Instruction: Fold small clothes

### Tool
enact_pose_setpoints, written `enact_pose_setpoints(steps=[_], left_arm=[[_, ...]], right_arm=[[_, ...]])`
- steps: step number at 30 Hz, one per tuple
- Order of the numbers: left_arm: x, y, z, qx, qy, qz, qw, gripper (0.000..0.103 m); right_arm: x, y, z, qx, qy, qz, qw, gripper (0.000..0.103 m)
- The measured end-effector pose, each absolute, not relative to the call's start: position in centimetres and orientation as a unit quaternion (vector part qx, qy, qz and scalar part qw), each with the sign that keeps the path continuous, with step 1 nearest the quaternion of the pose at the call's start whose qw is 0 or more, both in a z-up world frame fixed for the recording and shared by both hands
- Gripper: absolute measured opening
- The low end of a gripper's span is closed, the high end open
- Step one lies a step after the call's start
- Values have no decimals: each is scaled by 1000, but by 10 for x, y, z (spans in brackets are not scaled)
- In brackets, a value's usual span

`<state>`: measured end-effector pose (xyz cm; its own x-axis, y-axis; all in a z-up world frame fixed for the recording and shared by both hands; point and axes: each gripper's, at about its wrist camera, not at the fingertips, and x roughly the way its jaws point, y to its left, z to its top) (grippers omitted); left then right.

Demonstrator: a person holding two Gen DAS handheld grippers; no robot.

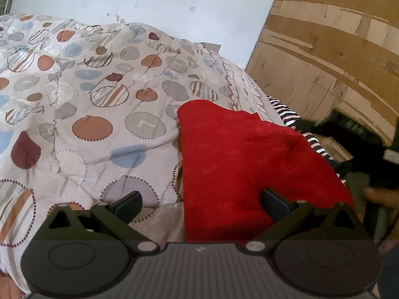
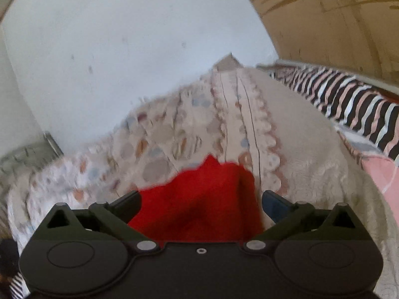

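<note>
hovering wide apart over a bed, the left gripper is standing with its jaws spread and nothing clamped between them, one dark finger over the patterned quilt and the other over the near edge of a red cloth. in the right wrist view the right gripper is likewise gaping at full spread, pressing on nothing, with the red cloth lying in a rumpled heap below and between its fingers, which are not touching it; that view is blurring.

the red cloth, the small garment being folded, is lying on the quilt toward the right side of the bed, its far end tapering to a soft peak and its near end running under the left gripper's body. a plain beige stretch of the quilt is showing just beside the cloth's near left edge.

the quilt is spreading away to the left and back, wrinkled, printed with circles and drops in orange, blue, grey and maroon, with a scalloped border running along its right edge. beyond that border a striped fabric in black, white and pink is lying along the bed's far right side, and in the left wrist view it is peeking out behind the cloth next to a dark, blurred shape that cannot be made out.

farther back a pale blue wall with small scuffs is rising behind the bed, and a worn wooden panel is standing at the right.
</note>
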<state>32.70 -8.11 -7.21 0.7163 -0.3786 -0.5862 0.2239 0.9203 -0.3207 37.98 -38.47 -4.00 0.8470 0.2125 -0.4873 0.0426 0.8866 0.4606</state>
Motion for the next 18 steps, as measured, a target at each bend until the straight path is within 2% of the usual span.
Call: enact_pose_setpoints(steps=[5, 9, 18], left_arm=[[327, -81, -73, -112, 338, -165, 920, 103], [325, -84, -73, -105, 336, -172, 920, 103], [325, -81, -74, -113, 334, -176, 919, 103]], right_arm=[[384, -379, -74, 200, 316, 30, 927, 102], [368, -386, -95, 198, 282, 46, 938, 102], [366, -388, -101, 207, 261, 51, 941, 102]])
